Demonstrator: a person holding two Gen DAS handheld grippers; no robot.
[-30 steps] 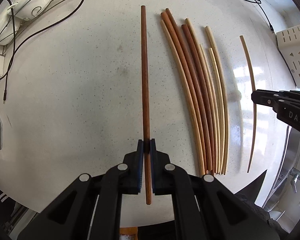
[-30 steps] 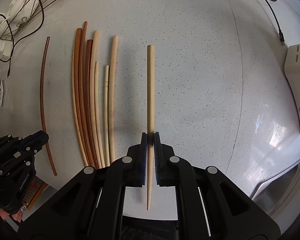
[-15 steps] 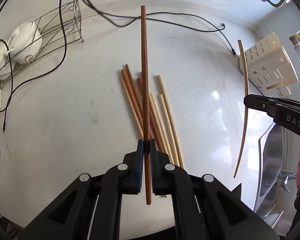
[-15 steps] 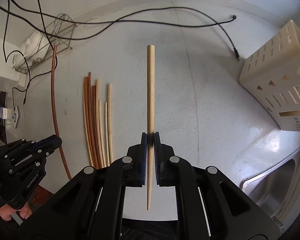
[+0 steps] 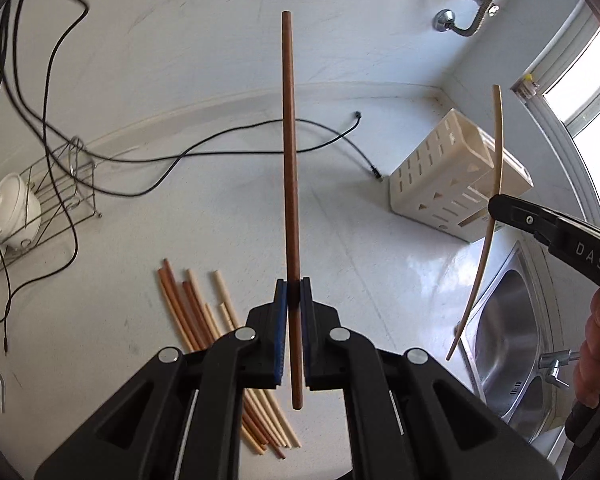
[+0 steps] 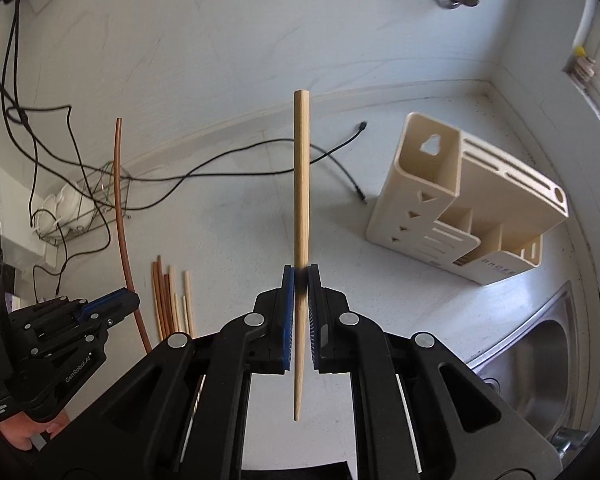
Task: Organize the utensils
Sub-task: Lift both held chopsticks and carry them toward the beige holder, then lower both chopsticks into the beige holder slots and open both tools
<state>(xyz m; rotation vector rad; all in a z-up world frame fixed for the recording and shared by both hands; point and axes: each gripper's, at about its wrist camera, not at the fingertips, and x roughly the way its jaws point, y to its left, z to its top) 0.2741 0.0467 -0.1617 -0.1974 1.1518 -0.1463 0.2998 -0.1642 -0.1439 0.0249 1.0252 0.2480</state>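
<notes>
My left gripper (image 5: 293, 292) is shut on a dark brown chopstick (image 5: 289, 152) and holds it high above the counter, pointing away. My right gripper (image 6: 301, 280) is shut on a light bamboo chopstick (image 6: 301, 184), also lifted. Each gripper shows in the other's view: the right (image 5: 496, 209) with its light chopstick (image 5: 496, 152), the left (image 6: 130, 300) with its brown chopstick (image 6: 120, 208). Several loose chopsticks (image 5: 192, 304) lie on the white counter (image 5: 220, 220), also seen in the right wrist view (image 6: 172, 300). A cream utensil holder (image 6: 460, 208) stands ahead to the right, also in the left wrist view (image 5: 440, 188).
A steel sink (image 6: 540, 364) sits at the right, with a tap (image 5: 552, 364) at its edge. A wire rack with white dishes (image 5: 16, 216) stands at the far left. Black cables (image 5: 228, 148) trail across the back of the counter. A wall rises behind.
Both grippers have risen and tilted up from the counter with their chopsticks. The loose chopsticks now lie lower in view, and the utensil holder and wall have come into view.
</notes>
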